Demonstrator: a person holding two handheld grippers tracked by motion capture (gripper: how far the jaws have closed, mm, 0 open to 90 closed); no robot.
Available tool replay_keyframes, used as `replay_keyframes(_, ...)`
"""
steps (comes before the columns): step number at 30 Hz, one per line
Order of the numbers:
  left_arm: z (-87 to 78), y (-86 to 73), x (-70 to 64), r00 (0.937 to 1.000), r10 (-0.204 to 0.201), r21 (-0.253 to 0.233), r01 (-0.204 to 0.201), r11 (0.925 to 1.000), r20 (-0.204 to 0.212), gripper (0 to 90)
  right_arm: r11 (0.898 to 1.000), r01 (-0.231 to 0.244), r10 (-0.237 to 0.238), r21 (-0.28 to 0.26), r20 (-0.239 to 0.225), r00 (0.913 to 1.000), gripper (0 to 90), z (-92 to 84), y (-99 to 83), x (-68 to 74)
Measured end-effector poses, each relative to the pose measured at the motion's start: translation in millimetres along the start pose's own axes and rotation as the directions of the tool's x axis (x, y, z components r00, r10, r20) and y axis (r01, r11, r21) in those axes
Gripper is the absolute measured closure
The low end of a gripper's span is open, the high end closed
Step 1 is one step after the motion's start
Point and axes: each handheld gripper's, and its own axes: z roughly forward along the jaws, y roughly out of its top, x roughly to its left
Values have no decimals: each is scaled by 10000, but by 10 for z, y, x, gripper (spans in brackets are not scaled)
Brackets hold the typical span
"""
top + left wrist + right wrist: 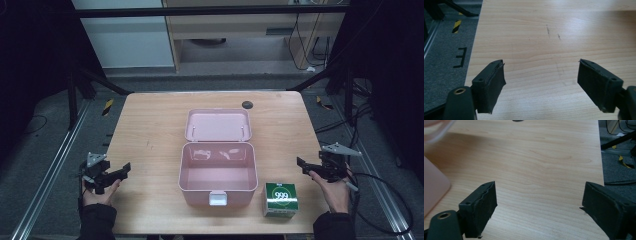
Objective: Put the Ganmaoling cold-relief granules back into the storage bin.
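Note:
A pink box (218, 175) stands open in the middle of the wooden table (150, 130), its lid (218, 125) laid back flat behind it and its inside bare. A green carton marked 999 (280, 198) sits just right of the box near the front edge. My left gripper (125, 169) hovers at the table's left edge, open, with bare wood between its pads (491, 85). At the right edge my right gripper (301, 163) is open too, nothing between its pads (481, 207); the pink box wall (434, 192) shows at its left.
A dark round grommet (247, 104) sits near the table's back edge. Black frame legs (100, 80) and cables (380, 190) flank the table on the grey floor. Yellow-black tape marks (107, 106) lie on the floor at the back left.

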Motion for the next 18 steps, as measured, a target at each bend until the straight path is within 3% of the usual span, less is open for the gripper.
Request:
replay_keyframes(6,19,13,-37,9995,217,297,-224,9993,234,267,9993,346,-349,-105,-361,9987,137,-94,103,51)
replay_keyframes(12,20,16,-70,9984,438,409,-453,9981,363,279,9943,1065,-1065,-38,-741,9915,144,-166,228,131)
replay_keyframes(16,19,18,-98,9975,519,419,-539,9977,473,282,9897,1434,-1430,-28,-951,9851,142,-229,307,183)
replay_keyframes(18,32,13,-121,9967,627,524,-653,9965,508,285,9853,1708,-1700,-53,-1305,9768,140,-275,381,215)
